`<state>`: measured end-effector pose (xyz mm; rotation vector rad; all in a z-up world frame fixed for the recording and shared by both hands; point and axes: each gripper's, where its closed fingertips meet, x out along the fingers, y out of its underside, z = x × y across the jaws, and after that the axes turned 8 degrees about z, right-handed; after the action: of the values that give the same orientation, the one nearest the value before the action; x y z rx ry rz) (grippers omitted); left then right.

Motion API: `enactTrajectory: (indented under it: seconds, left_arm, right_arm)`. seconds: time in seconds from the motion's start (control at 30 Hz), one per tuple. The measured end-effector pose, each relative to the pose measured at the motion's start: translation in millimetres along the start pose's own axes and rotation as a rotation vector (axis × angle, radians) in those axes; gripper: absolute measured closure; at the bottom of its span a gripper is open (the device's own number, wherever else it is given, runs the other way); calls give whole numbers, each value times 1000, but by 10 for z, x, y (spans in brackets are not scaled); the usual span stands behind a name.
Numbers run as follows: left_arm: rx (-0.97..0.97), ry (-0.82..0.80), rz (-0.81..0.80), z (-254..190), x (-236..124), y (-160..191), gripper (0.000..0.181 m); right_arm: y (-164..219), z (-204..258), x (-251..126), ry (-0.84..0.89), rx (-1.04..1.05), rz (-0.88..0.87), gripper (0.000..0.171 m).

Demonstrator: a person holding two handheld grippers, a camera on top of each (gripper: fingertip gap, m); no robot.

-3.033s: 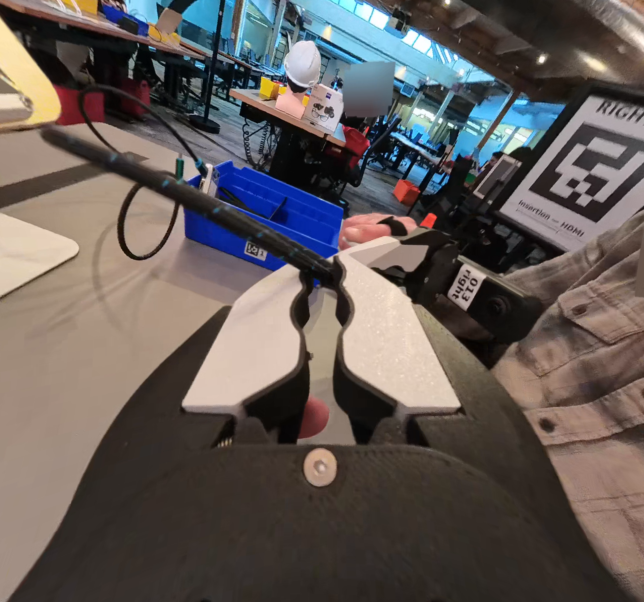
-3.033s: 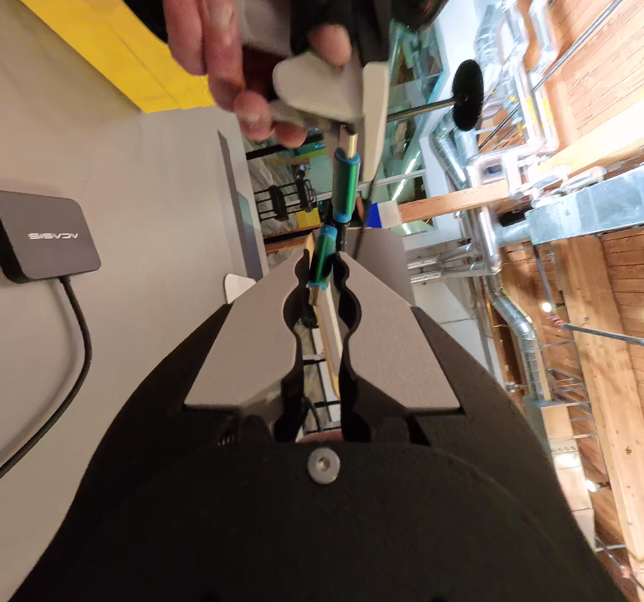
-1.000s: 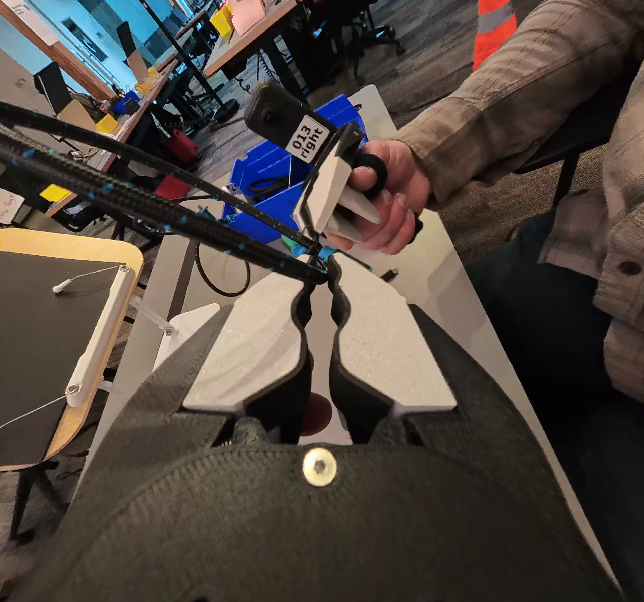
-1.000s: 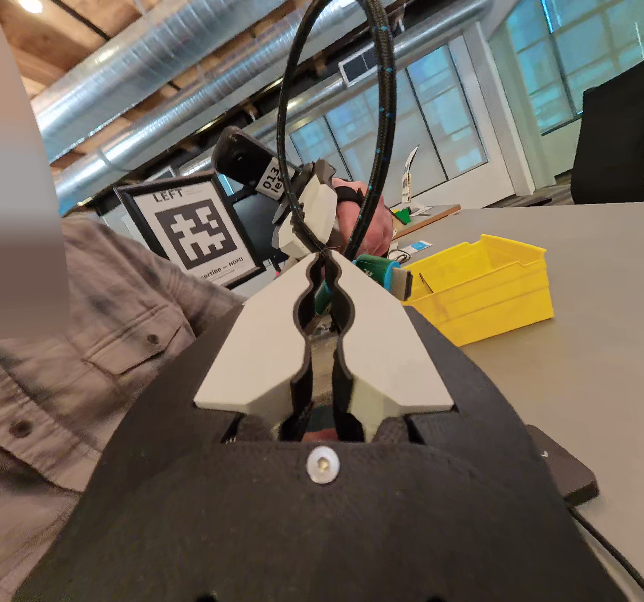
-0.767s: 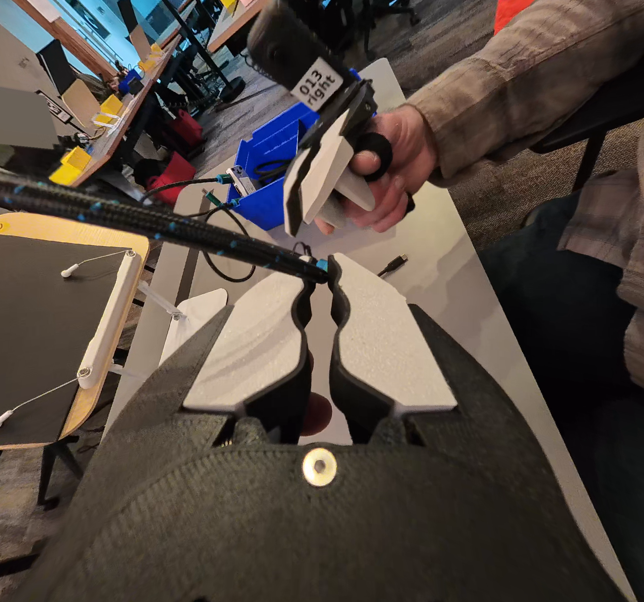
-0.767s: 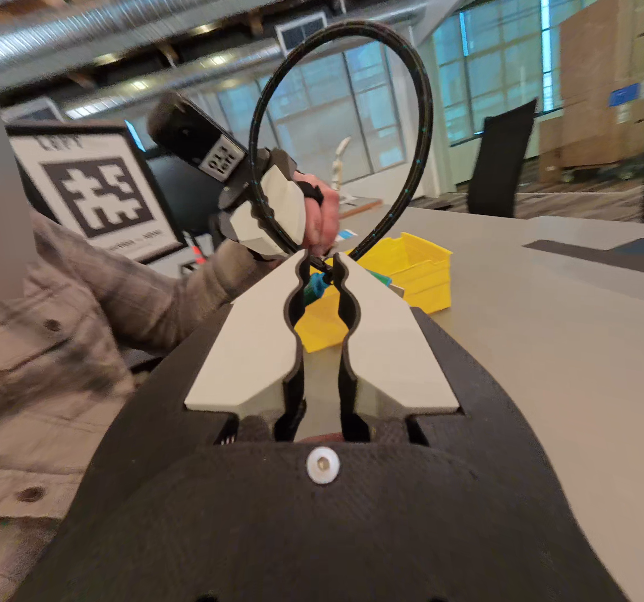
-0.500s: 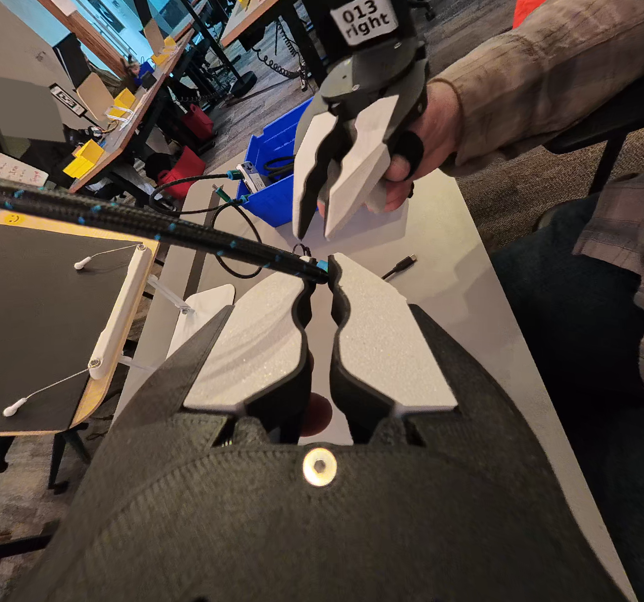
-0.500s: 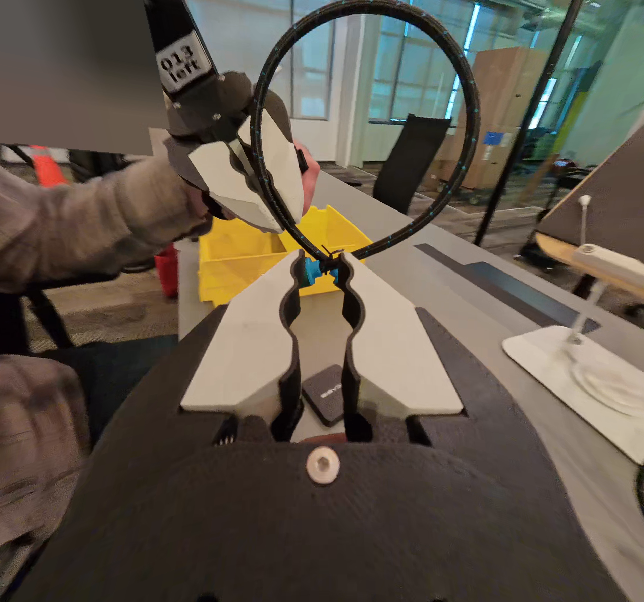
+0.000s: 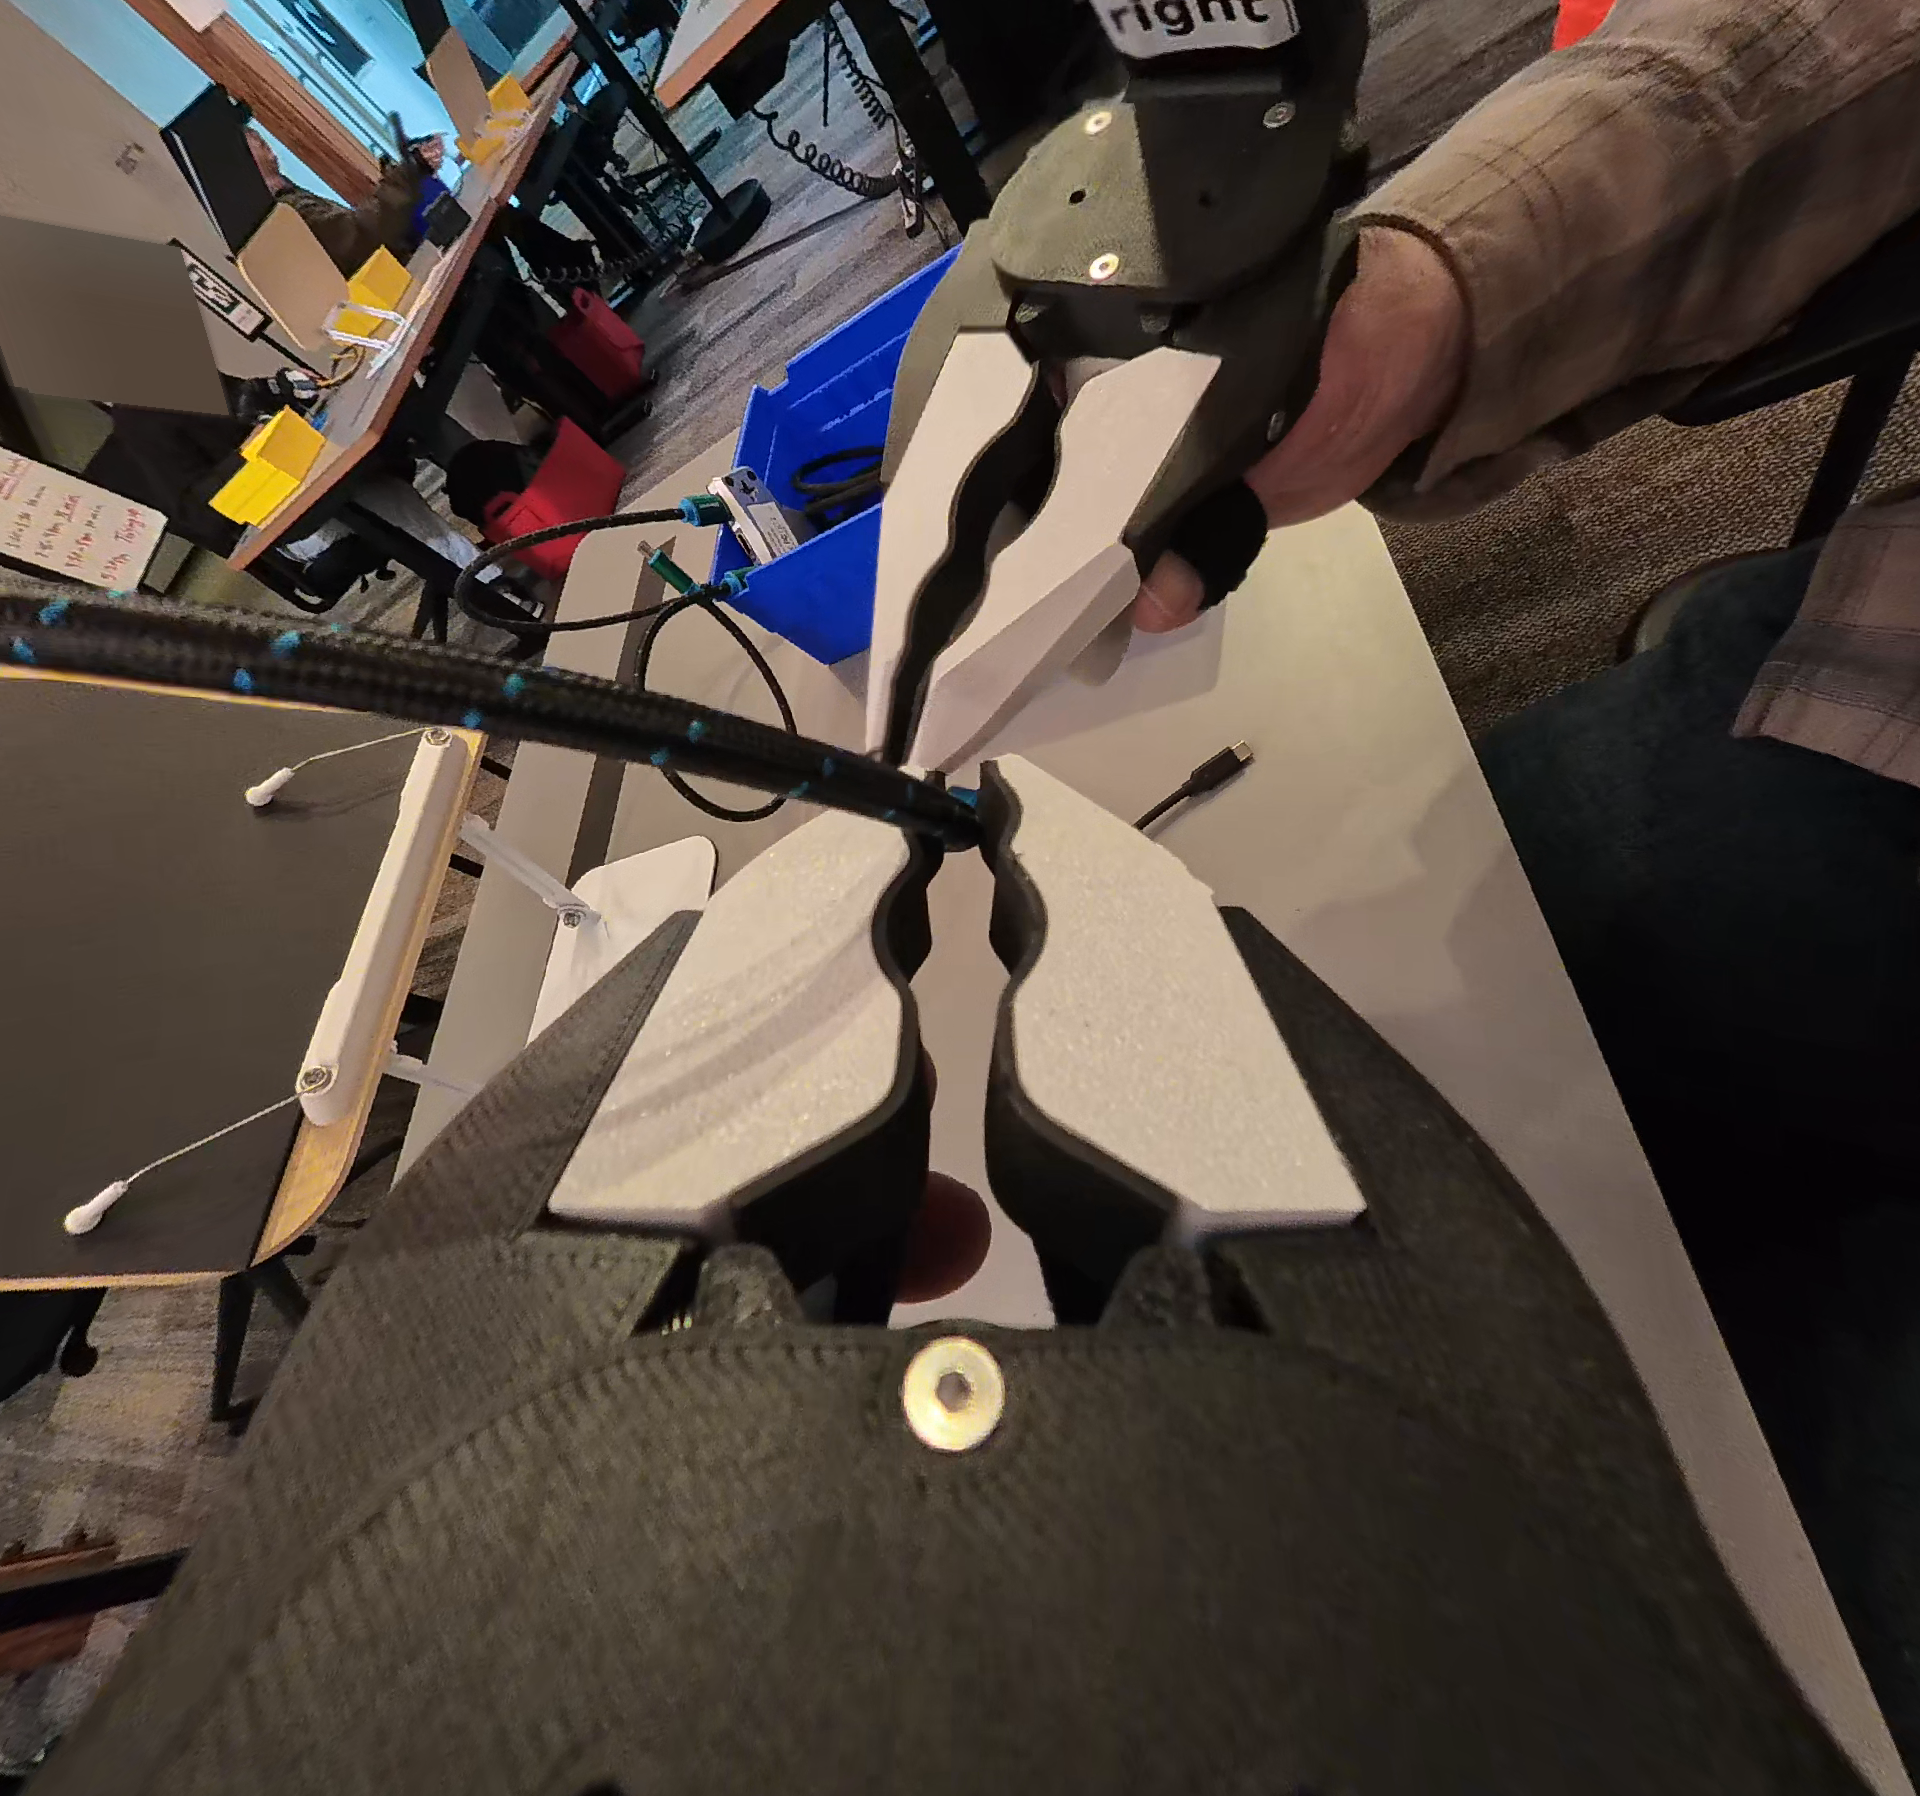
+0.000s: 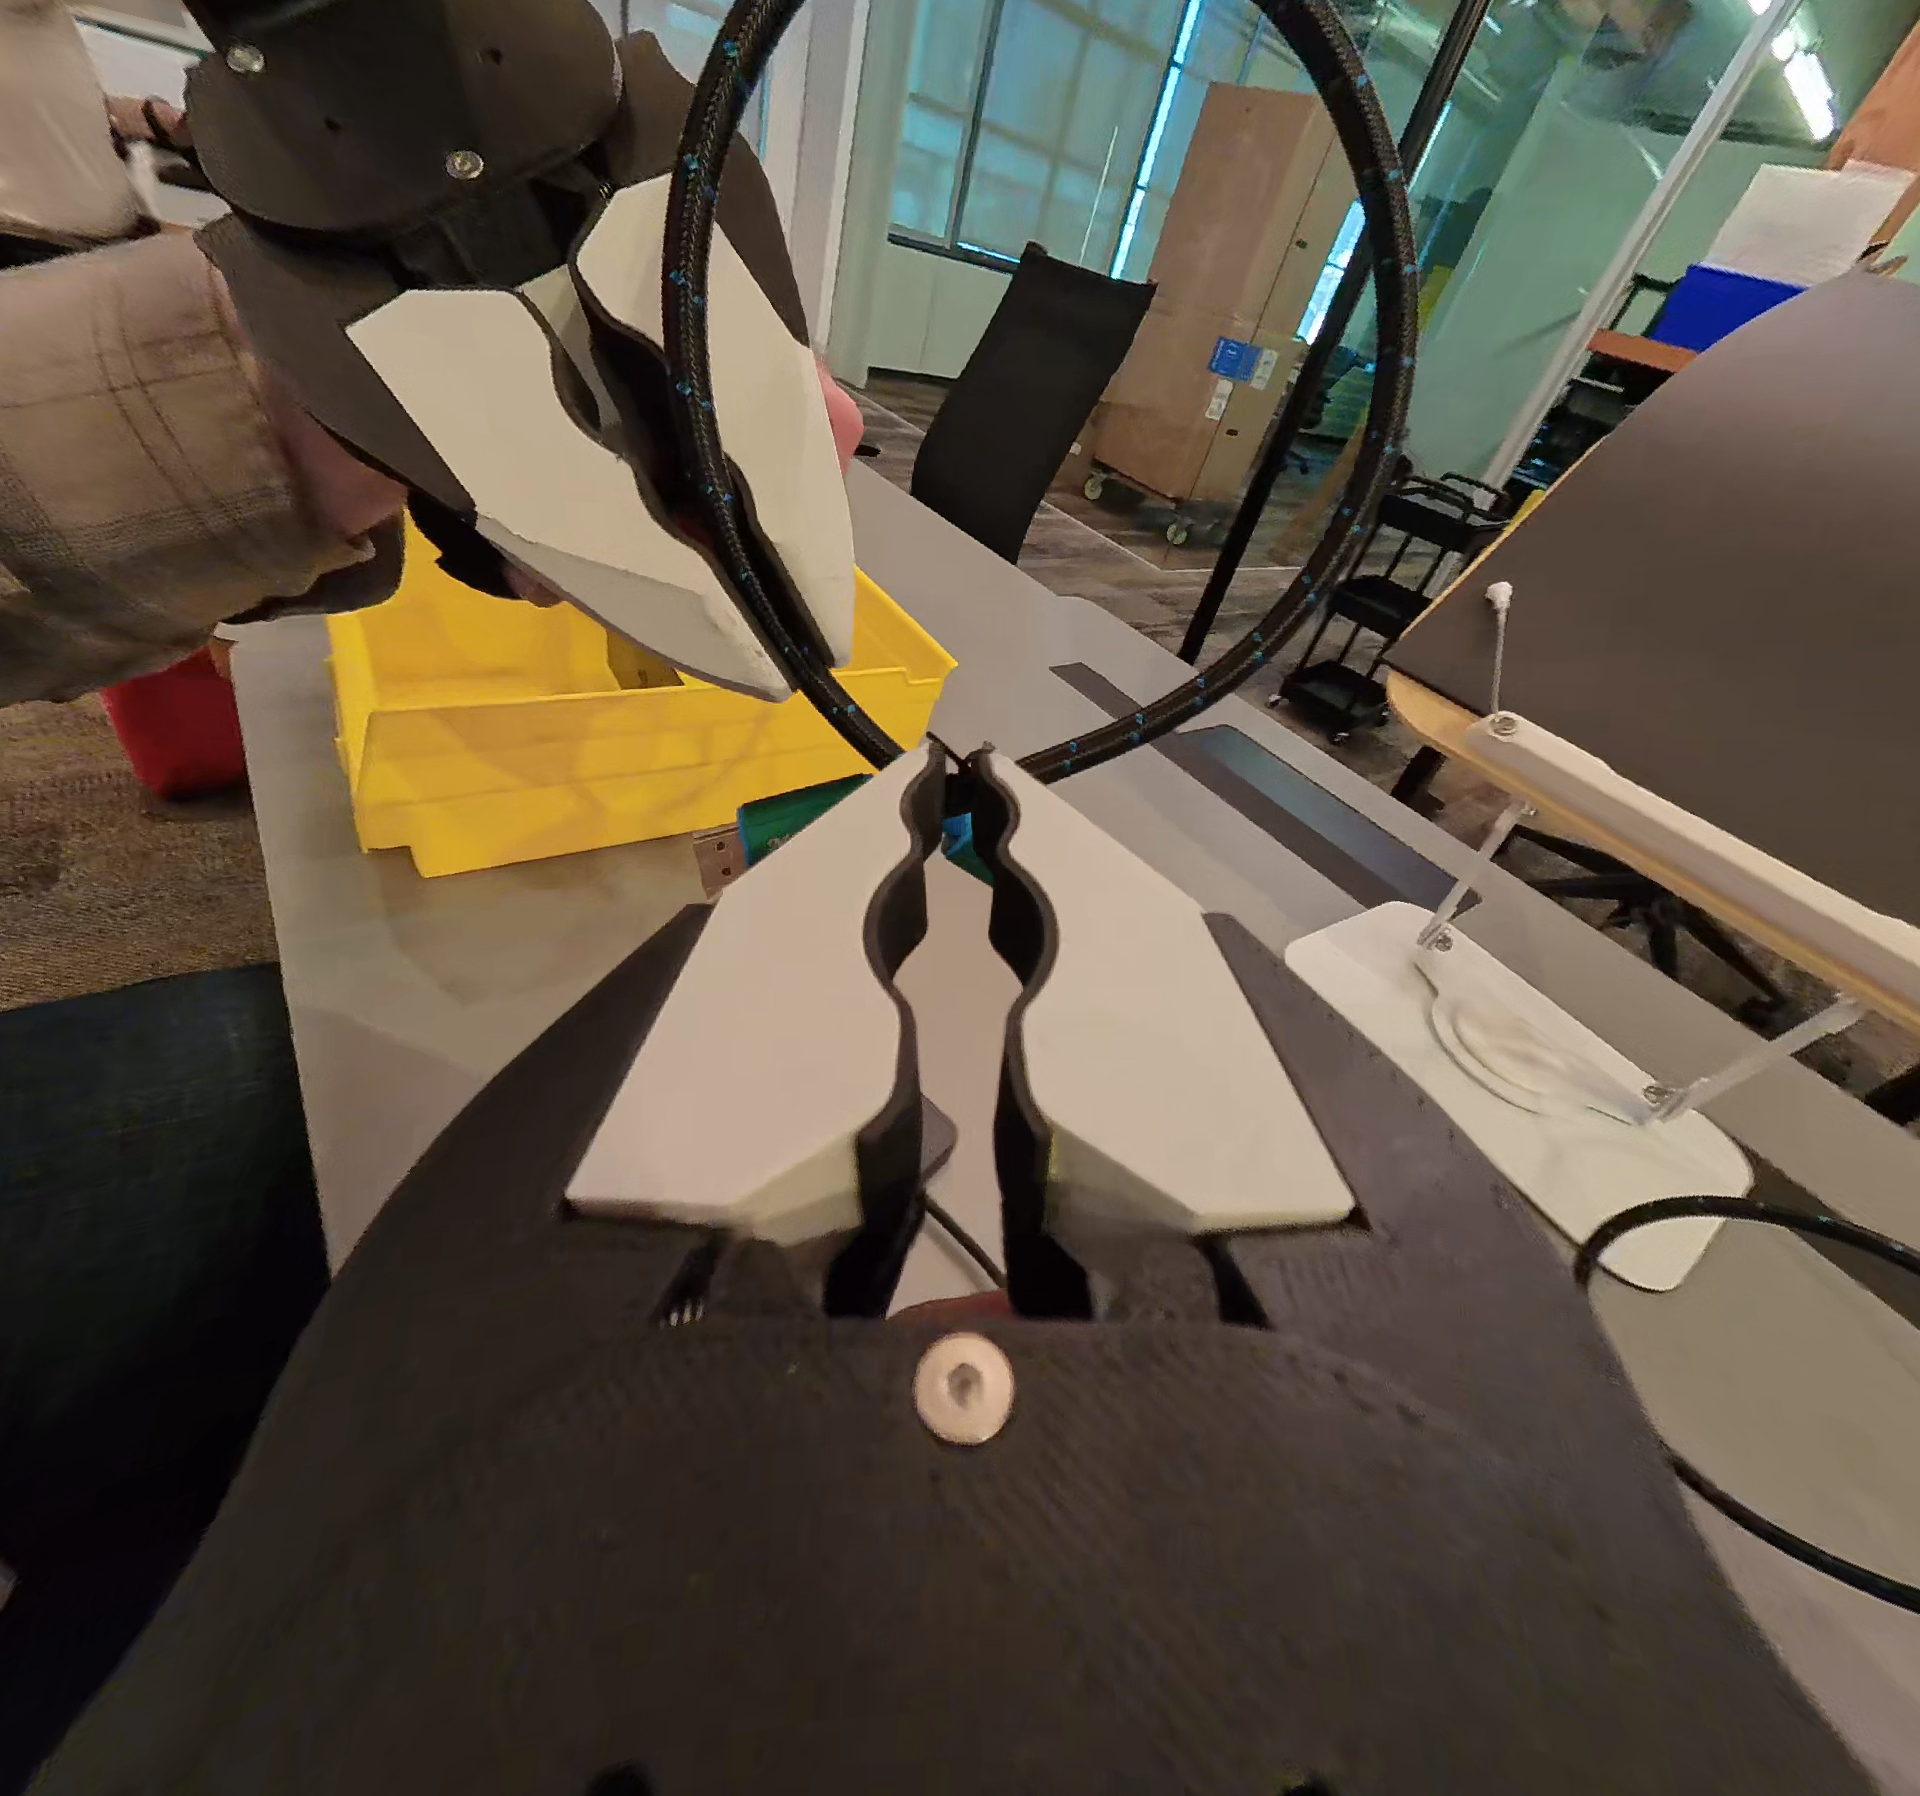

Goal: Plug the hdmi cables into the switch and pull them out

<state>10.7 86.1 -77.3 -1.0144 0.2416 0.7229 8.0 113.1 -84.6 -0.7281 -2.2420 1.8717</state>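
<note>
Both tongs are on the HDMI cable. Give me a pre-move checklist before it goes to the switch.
1. Left tongs grip: ok, shut on the braided cable at the tips.
2. Right tongs grip: ok, shut on the same cable, just behind the green connector.
3. Plug free: ok, the metal end sticks out bare above the table.
4. Slack: ok, the cable arcs in an open loop above both tongs and shows no snag.
5. Tong clearance: not ok, the two pairs sit nearly tip to tip.
6. Free port on the switch in the blue bin: cannot tell.
</note>
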Motion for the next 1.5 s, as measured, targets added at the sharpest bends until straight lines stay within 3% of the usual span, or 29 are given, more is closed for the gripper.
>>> enactTrajectory:
  seconds: [0.2, 0.37, 0.47, 0.6, 0.87, 1.13, 1.27, 1.37, 1.5]
  left_arm:
    - [1, 4, -17, -12, -7, -39, 175]
    - [-10, 77, -86, -110, -78, -153, 175]
    - [-29, 91, -106, -122, -51, -172, 175]
    - [-82, 66, -95, -39, 4, -115, 175]
    - [-222, 61, -73, 12, 230, -30, 175]
    - [-604, 188, -202, 132, 334, -3, 175]
    - [-683, 206, -268, 212, 281, 3, 176]
    - [-550, 93, -176, 216, 322, 50, 175]
    - [-401, -15, -111, 213, 338, 28, 175]
  right_arm:
    - [-71, 41, -56, -193, 234, -96, 171]
    - [-136, 220, -206, -530, 387, -185, 171]
    - [-132, 188, -239, -569, 421, -212, 171]
    - [-121, 14, -155, -324, 306, -177, 171]
    - [39, -247, -61, 187, -193, 57, 171]
    - [77, -366, -110, 502, -851, 243, 171]
    - [36, -302, -115, 474, -905, 208, 171]
    - [111, -348, -89, 367, -700, 186, 171]
    - [81, -396, -168, 271, -481, 115, 157]
